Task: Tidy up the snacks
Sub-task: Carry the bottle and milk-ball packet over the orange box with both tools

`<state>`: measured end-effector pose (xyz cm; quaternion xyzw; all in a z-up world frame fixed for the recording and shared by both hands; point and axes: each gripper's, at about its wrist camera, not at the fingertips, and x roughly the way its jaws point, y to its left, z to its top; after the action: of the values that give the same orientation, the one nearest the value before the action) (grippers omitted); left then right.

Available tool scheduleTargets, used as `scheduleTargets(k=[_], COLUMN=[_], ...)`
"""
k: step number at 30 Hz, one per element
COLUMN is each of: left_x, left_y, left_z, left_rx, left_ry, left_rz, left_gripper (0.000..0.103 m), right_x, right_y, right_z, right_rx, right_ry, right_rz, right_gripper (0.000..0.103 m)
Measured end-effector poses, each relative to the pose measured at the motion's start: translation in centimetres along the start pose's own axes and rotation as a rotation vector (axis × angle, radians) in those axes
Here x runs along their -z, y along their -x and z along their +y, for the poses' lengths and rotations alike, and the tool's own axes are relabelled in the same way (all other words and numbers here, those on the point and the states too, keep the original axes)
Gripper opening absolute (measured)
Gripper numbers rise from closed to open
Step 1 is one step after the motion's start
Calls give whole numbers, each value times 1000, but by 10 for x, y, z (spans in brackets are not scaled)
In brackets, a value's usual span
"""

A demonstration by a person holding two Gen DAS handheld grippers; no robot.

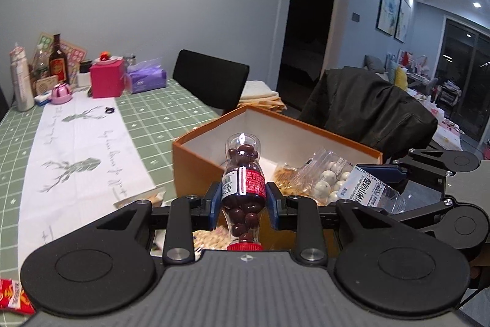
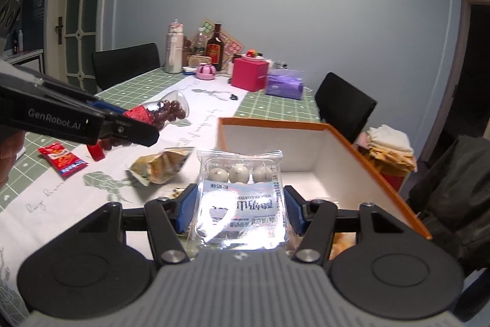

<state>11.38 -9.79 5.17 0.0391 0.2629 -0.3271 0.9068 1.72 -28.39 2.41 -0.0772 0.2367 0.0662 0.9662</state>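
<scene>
Where left tongs (image 2: 134, 124) show: "GenRobot.AI".

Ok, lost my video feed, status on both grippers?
Left gripper shut on candy bottle. Right gripper shut on yogurt-ball pack. Orange box ahead, open, nothing blocking.

Clear bottle (image 1: 243, 186) of dark round candies, red label and cap, held clear of the table. Clear tray pack (image 2: 242, 201) of white balls, raised near the orange box (image 2: 337, 170), white inside.
</scene>
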Motion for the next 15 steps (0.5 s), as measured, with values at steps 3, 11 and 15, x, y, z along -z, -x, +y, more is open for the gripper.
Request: scheduleTargets(k=[3, 11, 15], left_x=[-6, -18, -26], left_y=[-8, -37, -56], left_z=[-11, -29, -38], left_rx=[17, 58, 44], left_ry=[-21, -57, -69], left_rz=[-1, 28, 77], left_gripper=[34, 34, 34], right_x=[3, 8, 7], right_y=[2, 4, -4], right_z=[-11, -44, -60], right_rx=[26, 74, 80], right_ry=[8, 13, 5], right_rz=[18, 69, 103], right_gripper=[58, 58, 58])
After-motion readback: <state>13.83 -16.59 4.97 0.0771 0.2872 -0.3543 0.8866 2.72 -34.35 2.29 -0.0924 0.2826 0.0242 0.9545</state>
